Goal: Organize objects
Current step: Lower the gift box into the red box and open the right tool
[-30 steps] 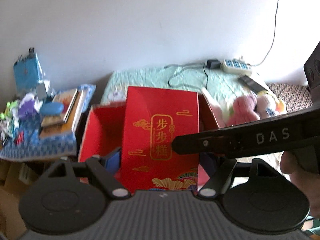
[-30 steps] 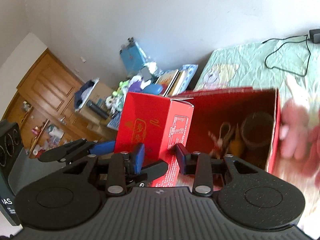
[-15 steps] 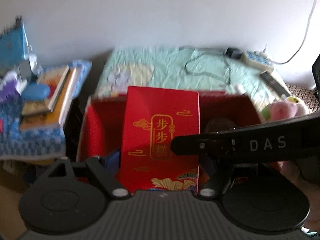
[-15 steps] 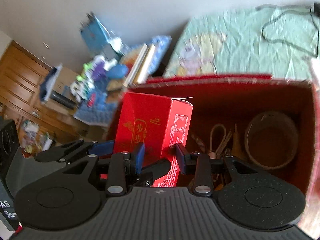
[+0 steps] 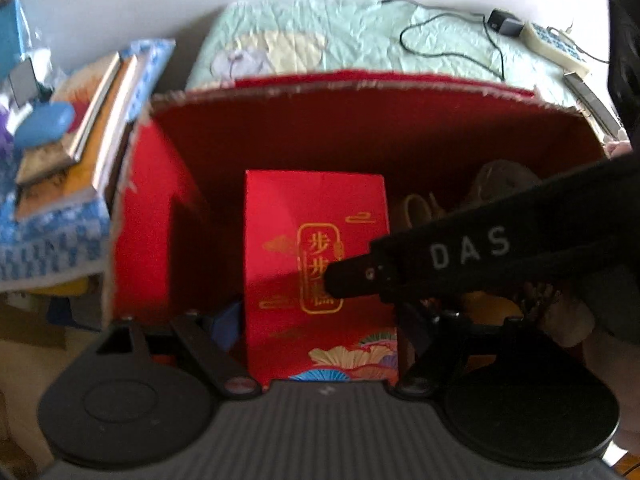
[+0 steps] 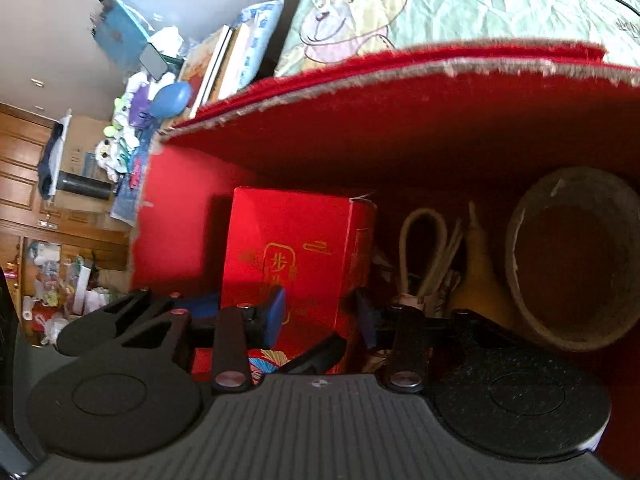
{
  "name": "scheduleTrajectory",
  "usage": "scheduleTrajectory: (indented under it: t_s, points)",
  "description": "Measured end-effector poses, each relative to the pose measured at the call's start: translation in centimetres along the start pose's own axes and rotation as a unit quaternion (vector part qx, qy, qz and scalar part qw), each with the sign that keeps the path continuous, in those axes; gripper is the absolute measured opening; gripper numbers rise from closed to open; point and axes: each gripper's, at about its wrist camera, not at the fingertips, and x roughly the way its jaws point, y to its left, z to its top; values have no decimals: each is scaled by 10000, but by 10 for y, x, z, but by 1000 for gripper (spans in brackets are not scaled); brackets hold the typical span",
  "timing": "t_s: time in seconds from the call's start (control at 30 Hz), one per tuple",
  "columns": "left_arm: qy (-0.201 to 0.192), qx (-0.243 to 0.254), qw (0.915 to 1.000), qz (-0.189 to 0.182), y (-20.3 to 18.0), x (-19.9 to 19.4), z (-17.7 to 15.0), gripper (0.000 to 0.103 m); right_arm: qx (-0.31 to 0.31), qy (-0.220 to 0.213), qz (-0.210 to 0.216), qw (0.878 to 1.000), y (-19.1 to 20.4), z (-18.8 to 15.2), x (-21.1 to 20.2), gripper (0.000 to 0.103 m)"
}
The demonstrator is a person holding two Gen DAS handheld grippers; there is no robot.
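Left gripper (image 5: pixel 320 320): clamped across the red gift box (image 5: pixel 316 272), upright inside the big red carton (image 5: pixel 360 88).
Right gripper (image 6: pixel 320 312): jaws opening around the gift box's corner.
Doing it well: seat it flat beside the round basket (image 6: pixel 572 256), then let go.

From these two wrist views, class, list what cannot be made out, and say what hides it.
- Left wrist: the red carton base, hidden by the gripper body.
- Left wrist: part of the carton's gold label, crossed by the right gripper.
- Right wrist: the big red box floor, in shadow.
- Right wrist: the looped cord lower end, behind the finger.
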Motion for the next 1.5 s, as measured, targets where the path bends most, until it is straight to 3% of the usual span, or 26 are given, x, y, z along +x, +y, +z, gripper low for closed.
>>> scheduleTrajectory:
  t_s: [0.17,0.37,0.8,1.03,1.3,1.5]
  points:
    - [137,74,9999,-15,0,10,-1,79,117,-38,-29,9999,-5,-1,-1,41]
    - [101,322,9994,34,-5,9,0,89,124,-124,-86,9998,-7,-3,-5,41]
    - [-135,328,9992,186,-8,-5,-7,89,20,-1173,-520,9917,-9,-26,-49,41]
    - [-271,128,9984,489,-11,-8,-2,89,-356,-1358,-866,9863,-17,-32,-59,41]
    - [-232,-636,9931,954,-13,-14,5,88,-695,-1257,-155,9895,-31,-35,-77,40]
    - [-300,-1093,9818,1525,-25,-31,8,88,-895,-1232,461,9873,-36,-37,-85,41]
